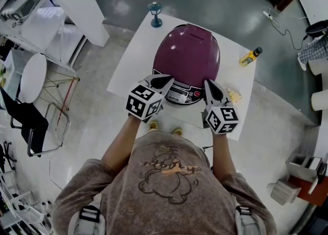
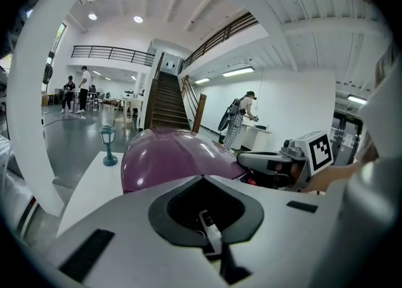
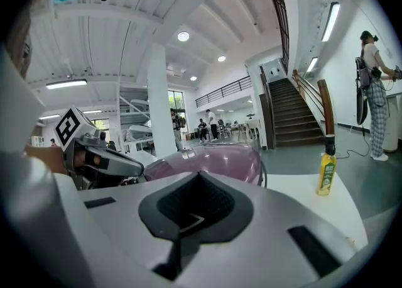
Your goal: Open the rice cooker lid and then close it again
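- The left tool (image 1: 162, 81) and the right tool (image 1: 210, 86) sit at the near edge of the white counter (image 1: 132, 59). Each carries a cube with black-and-white square markers.
- The left tool (image 2: 202, 178) has its jaws together at the tip, with nothing clamped between them.
- The right tool (image 3: 200, 173) also has its jaws together and holds nothing.
- The purple rice cooker (image 1: 187, 54) stands just beyond both tips, between the two tools. The left tool points at its front left and the right tool at its front right.
- Whether either tip touches the cooker cannot be told.
- The cooker's lid (image 2: 169, 155) is down. From each tool's own view, its glossy dome rises right behind the tip.
- The silver control panel (image 1: 182, 95) faces the person between the two tools. It has a short line of dark print that is too small to read.
- To the right, well apart from the cooker, a yellow bottle (image 3: 325, 173) with a dark cap stands upright. Its label print is too small to read.
- At the far left corner of the counter stands a small teal lantern ornament (image 1: 155, 14).
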A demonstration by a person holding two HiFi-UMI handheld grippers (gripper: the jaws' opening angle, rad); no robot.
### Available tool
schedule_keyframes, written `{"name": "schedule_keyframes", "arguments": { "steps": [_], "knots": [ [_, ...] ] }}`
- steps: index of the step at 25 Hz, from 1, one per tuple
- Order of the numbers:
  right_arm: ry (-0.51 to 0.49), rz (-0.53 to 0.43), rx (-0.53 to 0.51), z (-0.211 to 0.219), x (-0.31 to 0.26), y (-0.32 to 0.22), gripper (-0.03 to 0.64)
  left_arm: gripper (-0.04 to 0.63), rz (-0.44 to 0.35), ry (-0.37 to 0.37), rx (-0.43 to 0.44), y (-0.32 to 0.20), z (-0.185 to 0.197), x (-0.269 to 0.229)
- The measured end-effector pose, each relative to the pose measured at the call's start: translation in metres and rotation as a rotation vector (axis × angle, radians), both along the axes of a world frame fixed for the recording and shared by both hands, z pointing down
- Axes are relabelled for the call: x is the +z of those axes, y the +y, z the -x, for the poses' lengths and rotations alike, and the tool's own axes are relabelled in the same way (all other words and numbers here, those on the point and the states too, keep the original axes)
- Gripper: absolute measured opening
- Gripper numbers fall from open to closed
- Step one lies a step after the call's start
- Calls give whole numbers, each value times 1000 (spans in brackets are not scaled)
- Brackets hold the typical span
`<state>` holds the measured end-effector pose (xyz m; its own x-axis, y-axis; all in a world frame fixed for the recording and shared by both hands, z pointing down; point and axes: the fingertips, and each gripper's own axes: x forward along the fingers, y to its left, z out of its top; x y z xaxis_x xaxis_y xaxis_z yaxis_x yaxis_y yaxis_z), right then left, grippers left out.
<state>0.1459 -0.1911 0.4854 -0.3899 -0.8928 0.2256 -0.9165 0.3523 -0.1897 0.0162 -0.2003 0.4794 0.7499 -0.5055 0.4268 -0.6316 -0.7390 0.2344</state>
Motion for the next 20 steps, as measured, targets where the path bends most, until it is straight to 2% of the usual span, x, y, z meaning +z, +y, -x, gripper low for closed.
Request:
{"name": "schedule_keyframes", "arguments": {
  "steps": [6,20],
  "knots": [
    [5,-9,-1,0,-2,0,2,18,5,0,25,1,0,-1],
    [9,-2,-7,0,-1,1,2,19,-38,-32,39,4,-1,-1]
  ]
}}
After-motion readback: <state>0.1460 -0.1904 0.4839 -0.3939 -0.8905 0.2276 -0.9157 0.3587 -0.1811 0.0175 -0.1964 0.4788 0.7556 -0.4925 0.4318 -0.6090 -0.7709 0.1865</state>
